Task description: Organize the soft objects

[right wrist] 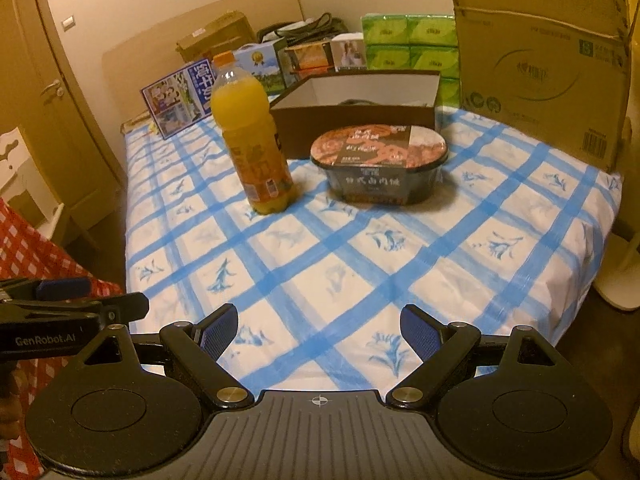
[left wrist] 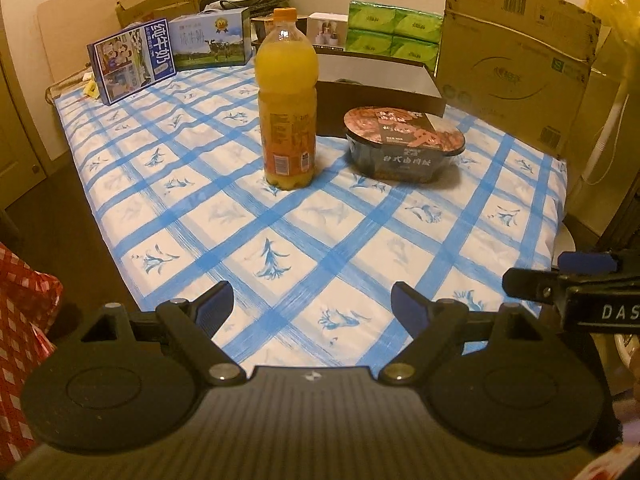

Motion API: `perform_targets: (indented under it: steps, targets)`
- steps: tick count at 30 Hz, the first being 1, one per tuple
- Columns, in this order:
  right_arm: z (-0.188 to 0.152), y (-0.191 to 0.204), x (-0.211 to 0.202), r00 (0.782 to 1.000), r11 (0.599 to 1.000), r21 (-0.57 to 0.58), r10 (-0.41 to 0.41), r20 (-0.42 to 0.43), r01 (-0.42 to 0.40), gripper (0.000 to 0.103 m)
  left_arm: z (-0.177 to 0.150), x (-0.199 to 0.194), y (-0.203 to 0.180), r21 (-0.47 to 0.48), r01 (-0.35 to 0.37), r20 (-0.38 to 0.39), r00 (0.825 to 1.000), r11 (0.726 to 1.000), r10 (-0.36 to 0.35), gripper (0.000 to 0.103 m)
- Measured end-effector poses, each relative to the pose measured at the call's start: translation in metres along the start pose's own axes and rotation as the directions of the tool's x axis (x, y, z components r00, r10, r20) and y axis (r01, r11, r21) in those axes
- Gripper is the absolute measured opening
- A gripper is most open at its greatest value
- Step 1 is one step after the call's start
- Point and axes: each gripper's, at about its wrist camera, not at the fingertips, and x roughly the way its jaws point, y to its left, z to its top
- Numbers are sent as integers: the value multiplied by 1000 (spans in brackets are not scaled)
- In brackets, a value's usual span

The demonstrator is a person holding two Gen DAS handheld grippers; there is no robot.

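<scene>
Two hand-held grippers (left wrist: pixel 312 300) (right wrist: pixel 319 326), one bottle (left wrist: pixel 286 100), one bowl (left wrist: pixel 404 142)

left tool (left wrist: pixel 312 304) — black arms, blue ribbed pads, brass pivots | right tool (right wrist: pixel 319 326) — same, crosshair mark

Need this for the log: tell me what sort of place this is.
Probably a bedroom at home used for storage: a bed with a headboard under a blue checked sheet, a door, and stacked cardboard boxes and tissue packs.
</scene>
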Motion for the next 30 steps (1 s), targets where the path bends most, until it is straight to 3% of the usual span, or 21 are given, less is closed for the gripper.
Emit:
perform_targets:
  steps: [16,30]
  targets:
    - [-13,-3,17,996,1000,18,0,-88,2,88,-7,10,-7,22,6,-53,999,1000,-5,85]
    - [-11,-8,27,994,999,40,-6,-107,10,88,-6,20,-7,22,7,-69,998,1000,-6,85]
